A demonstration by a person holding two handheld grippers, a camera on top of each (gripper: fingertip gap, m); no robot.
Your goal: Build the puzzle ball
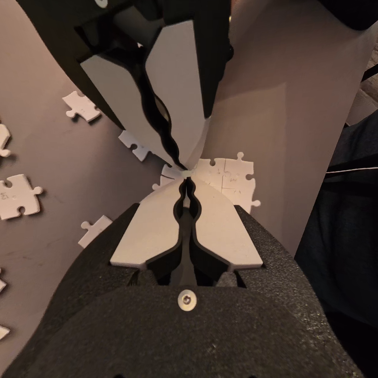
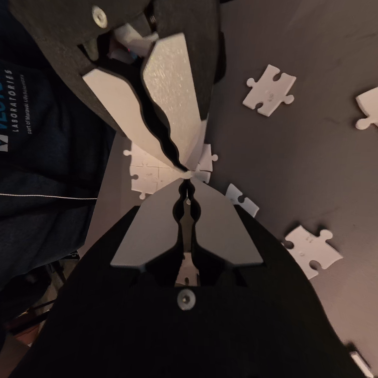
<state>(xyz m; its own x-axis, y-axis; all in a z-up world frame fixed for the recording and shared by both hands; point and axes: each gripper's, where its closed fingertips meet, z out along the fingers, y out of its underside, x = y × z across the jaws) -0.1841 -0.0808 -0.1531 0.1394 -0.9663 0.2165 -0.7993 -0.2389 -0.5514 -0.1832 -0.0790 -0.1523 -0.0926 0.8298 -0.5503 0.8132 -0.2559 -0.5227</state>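
A joined patch of white puzzle pieces lies flat on the grey table, close to its edge; it also shows in the right wrist view. My left gripper is shut, its tips just over the patch. My right gripper comes in from the opposite side, also shut, tip to tip with it. A small white nub sits between the two pairs of tips; I cannot tell which gripper holds it. In the right wrist view, my right gripper faces the left gripper over the same nub.
Several loose white puzzle pieces lie scattered on the table: one and another in the left wrist view, and others in the right wrist view. A person in dark clothing stands at the table edge. The tips of both grippers are at nearly the same place.
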